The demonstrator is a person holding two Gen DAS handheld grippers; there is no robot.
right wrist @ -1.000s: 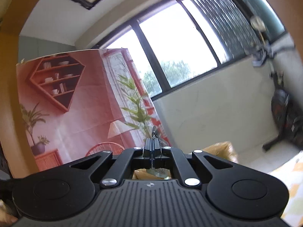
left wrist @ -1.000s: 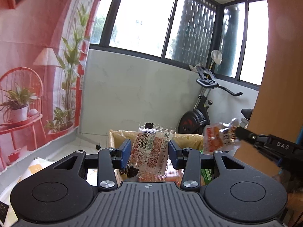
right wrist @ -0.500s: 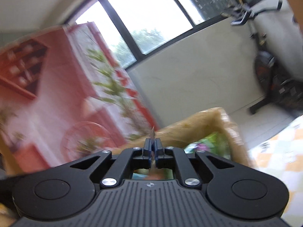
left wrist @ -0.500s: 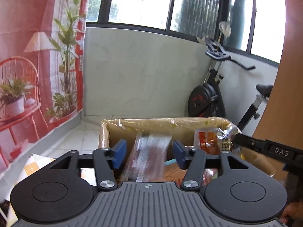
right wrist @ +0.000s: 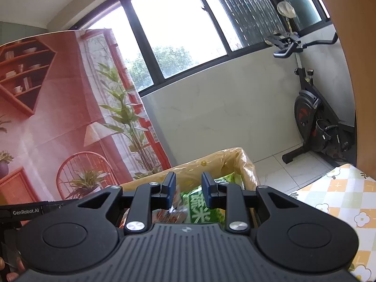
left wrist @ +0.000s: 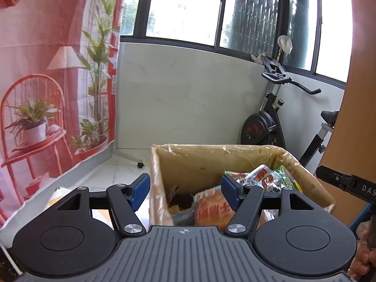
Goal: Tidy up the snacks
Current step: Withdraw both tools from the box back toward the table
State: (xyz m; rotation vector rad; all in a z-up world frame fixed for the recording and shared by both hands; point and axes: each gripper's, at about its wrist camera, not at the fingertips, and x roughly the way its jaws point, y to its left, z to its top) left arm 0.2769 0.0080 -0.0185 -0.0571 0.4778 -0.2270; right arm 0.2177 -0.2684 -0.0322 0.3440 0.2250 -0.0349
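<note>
A cardboard box [left wrist: 188, 164] lined with yellowish plastic holds several snack packets. In the left wrist view my left gripper [left wrist: 185, 191] is open and empty just above the box's near left wall. An orange packet [left wrist: 211, 209] and a red-white packet [left wrist: 263, 176] lie inside. The right gripper's body [left wrist: 345, 183] shows at the right edge. In the right wrist view my right gripper [right wrist: 188, 190] is open and empty over the box [right wrist: 246, 162], with a green packet [right wrist: 202, 206] below its fingers.
An exercise bike [left wrist: 270, 122] stands behind the box by the white wall. A red printed backdrop [left wrist: 47, 94] hangs on the left. A checked yellow tablecloth [right wrist: 340, 192] lies to the right. A wooden panel [left wrist: 357, 94] rises at the right edge.
Both grippers tipped down over the box and opened. The barcode packet dropped from my left gripper into the box, and the packet in my right gripper was let go too.
</note>
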